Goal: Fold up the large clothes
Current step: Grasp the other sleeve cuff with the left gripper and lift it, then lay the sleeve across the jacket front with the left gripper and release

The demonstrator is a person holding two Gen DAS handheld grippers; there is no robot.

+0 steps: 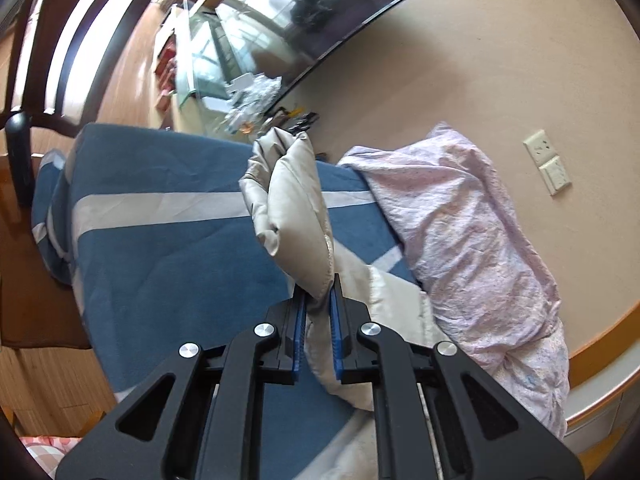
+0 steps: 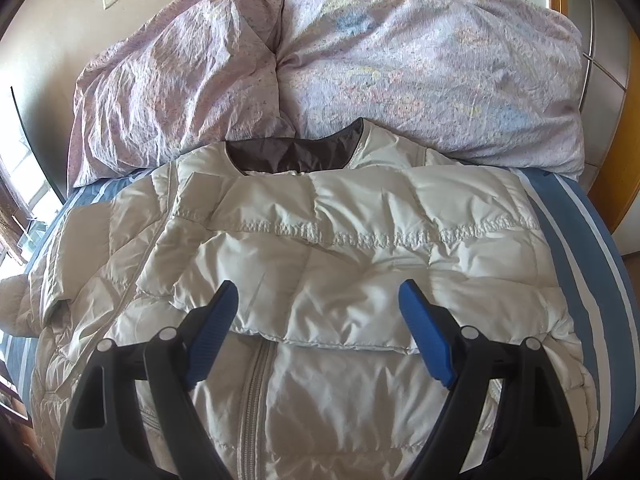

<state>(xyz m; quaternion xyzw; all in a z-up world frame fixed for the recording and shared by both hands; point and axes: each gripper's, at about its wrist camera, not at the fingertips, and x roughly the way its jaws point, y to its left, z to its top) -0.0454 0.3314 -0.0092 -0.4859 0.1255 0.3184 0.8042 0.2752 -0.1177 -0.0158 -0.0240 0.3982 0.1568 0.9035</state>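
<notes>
Closest to us, the left gripper (image 1: pixel 318 300) has its jaws pinched tight on a puffy fold of the jacket (image 1: pixel 296 216), and the sleeve stands up off the bed (image 1: pixel 160 248) in a soft bunch. Our grip sits right at the fabric's edge, so we judge the slick quilted shell could slide out if we swing it across too fast, and the sleeve would flop back unfolded.

On the other side, the right gripper (image 2: pixel 318 304) hangs wide open over the jacket's chest, holding nothing, pads clear of the cloth. With nothing pinning the body down, we think a pull from the left could drag the whole jacket sideways and undo the right sleeve (image 2: pixel 360 256), folded across the chest.

Further back, the duvet (image 2: pixel 360 60) lies bunched against the collar (image 2: pixel 292 156); a shove that way might tuck the neckline under it.

Now the views. The right wrist gives us the jacket spread flat, zip (image 2: pixel 252 396) up, and the dark lining at the neck. None of that shows from the left. The left wrist alone shows the clamp itself, plus the television (image 1: pixel 320 20) and cluttered shelf (image 1: pixel 248 100) beyond the bed's end.
</notes>
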